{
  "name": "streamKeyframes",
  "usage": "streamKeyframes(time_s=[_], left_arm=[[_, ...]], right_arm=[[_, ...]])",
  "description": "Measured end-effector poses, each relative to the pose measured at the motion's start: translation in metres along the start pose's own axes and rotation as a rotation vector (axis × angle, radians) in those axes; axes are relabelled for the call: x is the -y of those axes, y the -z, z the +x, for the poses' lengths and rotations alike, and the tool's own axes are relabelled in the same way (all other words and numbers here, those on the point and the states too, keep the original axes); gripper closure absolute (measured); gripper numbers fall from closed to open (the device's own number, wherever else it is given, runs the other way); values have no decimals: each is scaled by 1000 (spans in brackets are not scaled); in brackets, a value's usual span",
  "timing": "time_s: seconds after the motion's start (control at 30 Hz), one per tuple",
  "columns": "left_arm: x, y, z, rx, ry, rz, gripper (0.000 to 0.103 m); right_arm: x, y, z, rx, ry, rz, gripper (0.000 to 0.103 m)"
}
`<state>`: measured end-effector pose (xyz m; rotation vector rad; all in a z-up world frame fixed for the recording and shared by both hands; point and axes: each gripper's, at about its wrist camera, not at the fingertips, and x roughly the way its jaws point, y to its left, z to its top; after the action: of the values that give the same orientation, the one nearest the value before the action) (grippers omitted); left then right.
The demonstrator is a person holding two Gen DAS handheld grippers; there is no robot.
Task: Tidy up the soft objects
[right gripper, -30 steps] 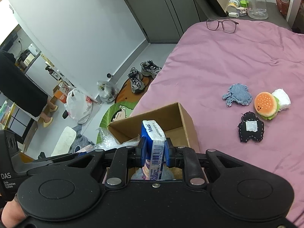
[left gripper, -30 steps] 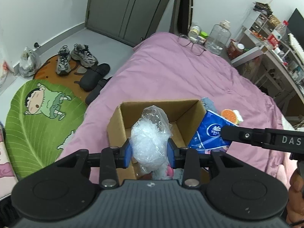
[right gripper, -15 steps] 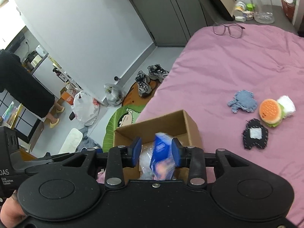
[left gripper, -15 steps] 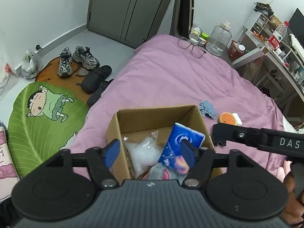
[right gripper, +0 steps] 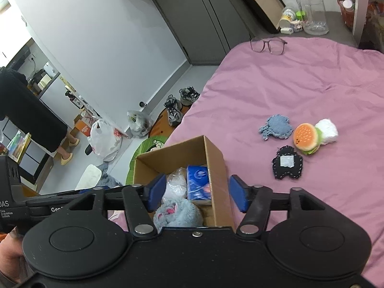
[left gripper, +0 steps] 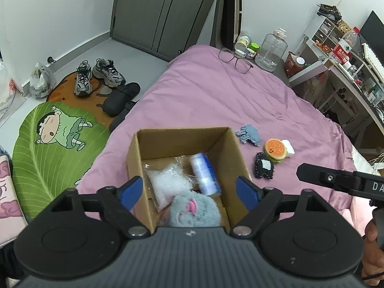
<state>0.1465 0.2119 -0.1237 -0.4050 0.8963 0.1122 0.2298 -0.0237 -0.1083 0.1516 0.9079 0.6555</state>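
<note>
A cardboard box [left gripper: 219, 144] [right gripper: 217, 158] sits on the pink bed near its edge. Inside lie a clear bag of white filling [left gripper: 168, 182] [right gripper: 177, 184], a blue tissue pack [left gripper: 205, 174] [right gripper: 198, 181] and a grey furry plush [left gripper: 194, 211] [right gripper: 178, 213]. My left gripper [left gripper: 189, 193] hovers over the box, jaws opening, nothing pressed between them. My right gripper [right gripper: 195, 195] hangs over the box's right wall, jaws opening and empty. To the right on the bed lie a blue knit piece [left gripper: 248, 135] [right gripper: 276, 126], a burger plush [left gripper: 276, 149] [right gripper: 307, 138], a white roll [right gripper: 326, 130] and a black plush [left gripper: 264, 169] [right gripper: 288, 165].
Glasses [left gripper: 235, 58] [right gripper: 268, 44] lie at the bed's far end, near a big clear jug [left gripper: 271, 48]. Shoes [left gripper: 98, 75] and a green cartoon mat [left gripper: 55, 141] are on the floor left of the bed. A cluttered desk [left gripper: 340, 67] stands right. A person [right gripper: 28, 117] stands far left.
Both grippers opened and let go: the bag of filling and the tissue pack dropped into the box. Both grippers have drawn back and up a little.
</note>
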Motion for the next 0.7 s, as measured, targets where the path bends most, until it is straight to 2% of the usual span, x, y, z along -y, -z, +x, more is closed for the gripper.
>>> streamKeyframes(time_s=[0.17,0.3,0.4,0.47,0.7], left_arm=[[14,7,-17,18,-15,6,11],[22,12,-28,20,-27,4,9],[29,15,-35,27,-34,8,7],[34,17,-40,39,-40,13,2],[56,22,-53,63,-19,19,1]], right_arm=[[2,2,-19,46,24,-45,32],[4,5,-34,78,28,-78,26],[6,8,-46,106,33,-92,18],[8,10,-53,126,45,-104,9],[19,13,-75,166,102,-135,4]])
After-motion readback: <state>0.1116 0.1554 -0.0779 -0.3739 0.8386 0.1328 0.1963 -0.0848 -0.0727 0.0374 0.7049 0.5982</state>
